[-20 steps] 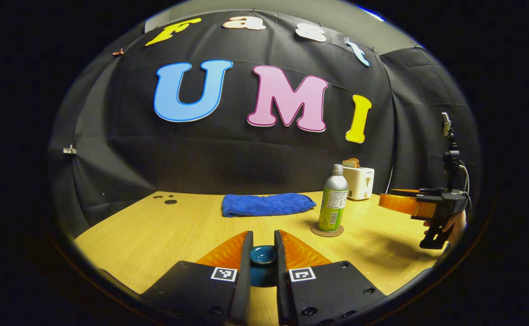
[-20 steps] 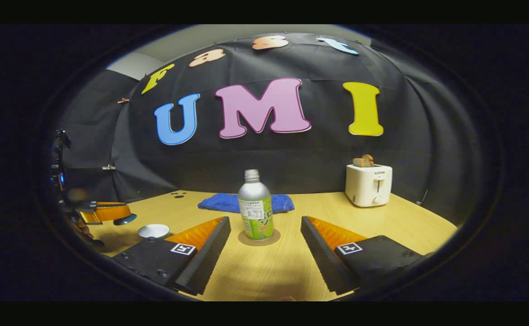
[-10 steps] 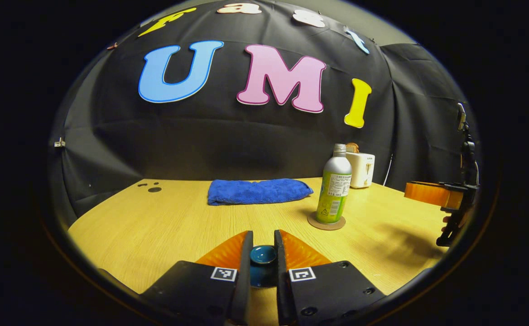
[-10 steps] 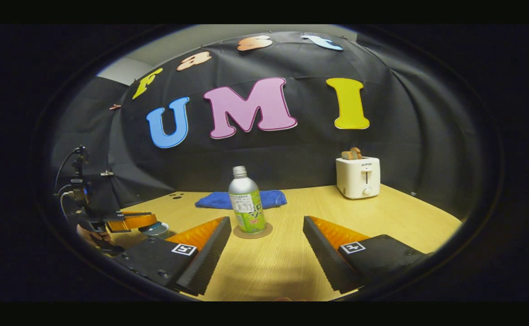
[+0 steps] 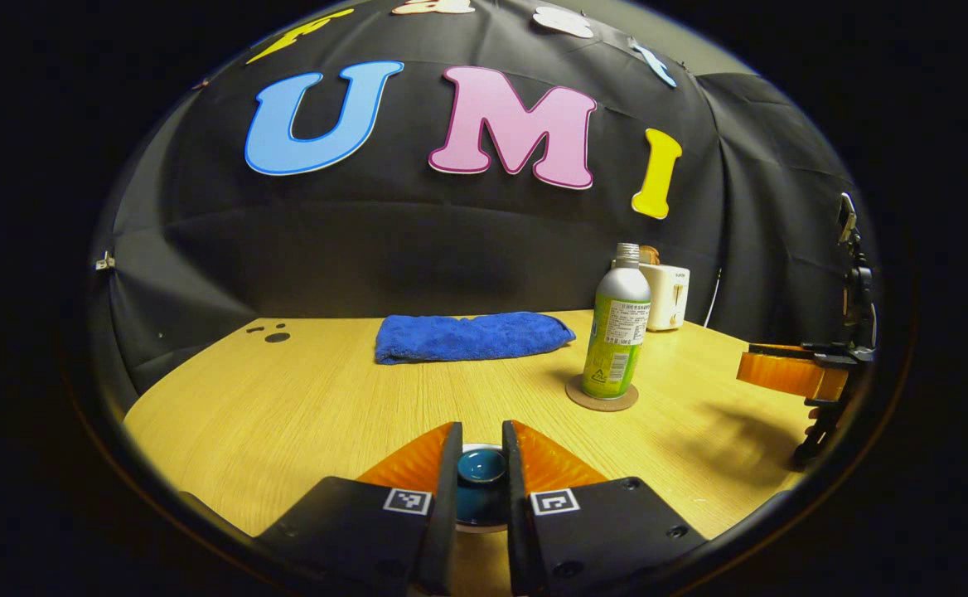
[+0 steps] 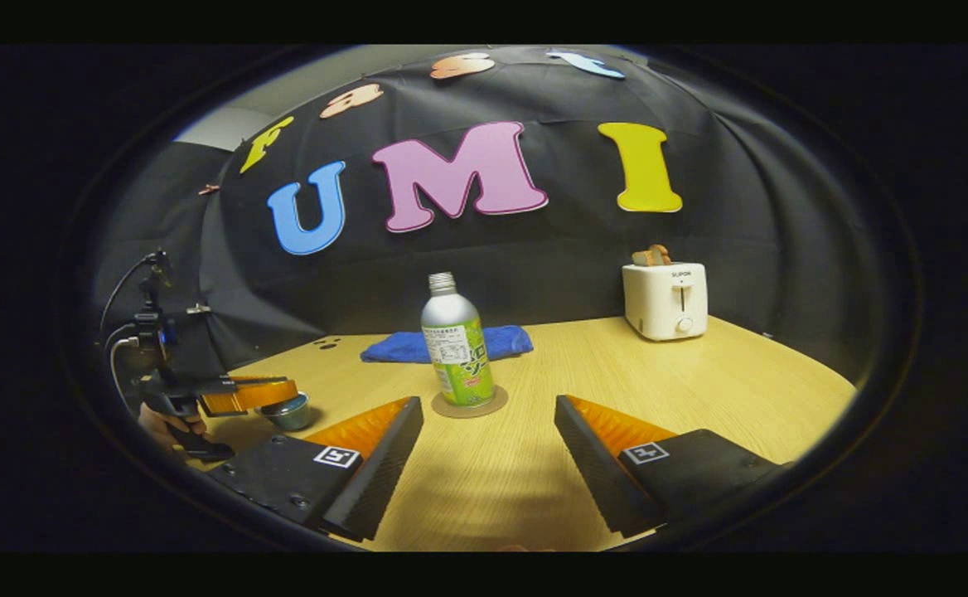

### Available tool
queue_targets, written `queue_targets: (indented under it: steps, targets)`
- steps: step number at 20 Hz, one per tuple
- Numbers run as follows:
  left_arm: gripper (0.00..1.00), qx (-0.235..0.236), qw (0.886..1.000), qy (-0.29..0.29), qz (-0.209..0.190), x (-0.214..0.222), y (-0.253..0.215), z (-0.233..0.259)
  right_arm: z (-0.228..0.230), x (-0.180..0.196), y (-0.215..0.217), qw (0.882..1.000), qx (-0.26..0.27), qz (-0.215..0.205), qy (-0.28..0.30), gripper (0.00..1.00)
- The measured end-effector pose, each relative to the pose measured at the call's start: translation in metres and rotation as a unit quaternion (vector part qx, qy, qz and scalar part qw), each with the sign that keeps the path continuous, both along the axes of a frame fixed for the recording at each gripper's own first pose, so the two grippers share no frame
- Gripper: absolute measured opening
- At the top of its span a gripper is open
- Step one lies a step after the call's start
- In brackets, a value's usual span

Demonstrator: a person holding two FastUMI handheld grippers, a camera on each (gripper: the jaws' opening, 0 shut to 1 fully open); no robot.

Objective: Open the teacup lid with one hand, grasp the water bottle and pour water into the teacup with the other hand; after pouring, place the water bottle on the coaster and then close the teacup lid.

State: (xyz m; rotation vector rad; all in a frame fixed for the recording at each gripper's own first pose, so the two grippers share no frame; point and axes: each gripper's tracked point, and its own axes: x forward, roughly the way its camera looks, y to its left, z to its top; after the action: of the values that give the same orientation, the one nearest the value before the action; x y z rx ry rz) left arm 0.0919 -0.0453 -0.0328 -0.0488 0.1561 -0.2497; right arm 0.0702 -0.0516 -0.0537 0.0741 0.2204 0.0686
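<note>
My left gripper [image 5: 481, 428] is shut on the knob of the teal teacup lid [image 5: 481, 466]. The lid sits low over the teacup, whose pale rim [image 5: 484, 528] peeks out beneath it. In the right gripper view the same gripper [image 6: 248, 392] rests over the teacup [image 6: 287, 413] at the far left. The silver and green water bottle [image 6: 457, 344] stands upright on the round coaster [image 6: 469, 405]. My right gripper [image 6: 488, 406] is open just in front of the bottle, not touching it. It also appears at the right in the left gripper view [image 5: 778, 371].
A folded blue towel [image 5: 471, 336] lies at the back of the wooden table [image 5: 302, 406]. At the back right stands a white toaster [image 6: 666, 300] with toast in it. A hand [image 6: 157, 423] holds the left gripper.
The left gripper has carried the lid down and across onto the teacup, covering its white inside. The right gripper stays open and has drawn back slightly from the bottle.
</note>
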Motion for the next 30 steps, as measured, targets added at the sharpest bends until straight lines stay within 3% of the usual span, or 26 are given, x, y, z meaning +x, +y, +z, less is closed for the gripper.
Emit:
queue_targets:
  steps: [10,13,17,24,30]
  targets:
    - [0.36,-0.008,1.0,-0.014,0.004,-0.005,-0.001,0.008,-0.005,-0.003,0.019,1.0,-0.016,0.021,0.004,0.99]
    - [0.61,0.0,1.0,-0.026,0.016,-0.009,0.003,0.015,0.001,-0.006,0.022,1.0,-0.019,0.024,0.0,0.99]
    - [0.84,-0.01,0.997,-0.058,0.043,-0.024,0.013,0.038,0.018,-0.012,0.023,0.999,-0.027,0.019,-0.019,0.99]
    - [0.89,-0.027,0.987,-0.135,0.082,-0.074,0.021,0.089,0.043,-0.032,0.031,0.998,-0.044,0.015,-0.047,0.99]
    - [0.88,-0.034,0.982,-0.159,0.1,-0.108,0.017,0.094,0.046,-0.056,0.043,0.997,-0.046,0.018,-0.055,0.99]
